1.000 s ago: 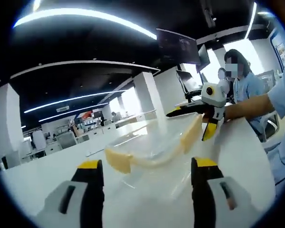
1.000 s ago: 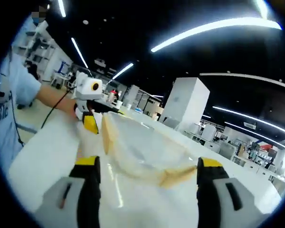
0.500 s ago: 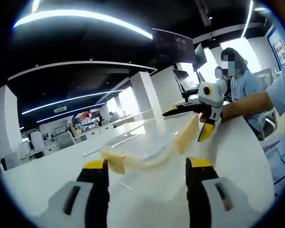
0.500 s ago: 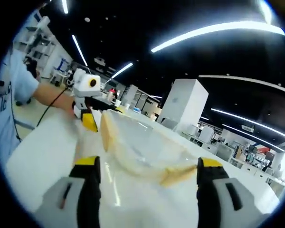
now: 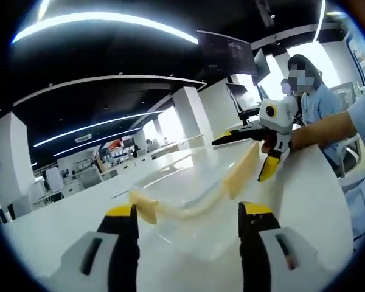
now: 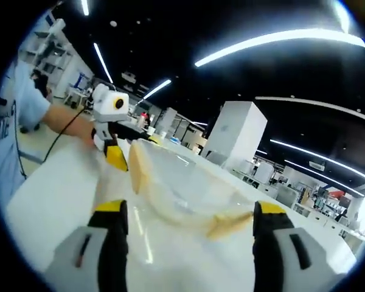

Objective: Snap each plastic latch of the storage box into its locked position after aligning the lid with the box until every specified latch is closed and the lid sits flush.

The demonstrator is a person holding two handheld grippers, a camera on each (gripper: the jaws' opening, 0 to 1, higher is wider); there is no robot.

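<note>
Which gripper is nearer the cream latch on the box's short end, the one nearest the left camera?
Left. That latch sits just ahead of the left gripper, beside its open jaws. The right gripper is at the box's far end, by the other latch.

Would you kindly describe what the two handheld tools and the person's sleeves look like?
Each tool has grey bodies ending in black jaws capped with yellow, as on the left tool and right tool. The left tool carries a white housing and trails a dark cable. The person wears a light blue short sleeve.
</note>
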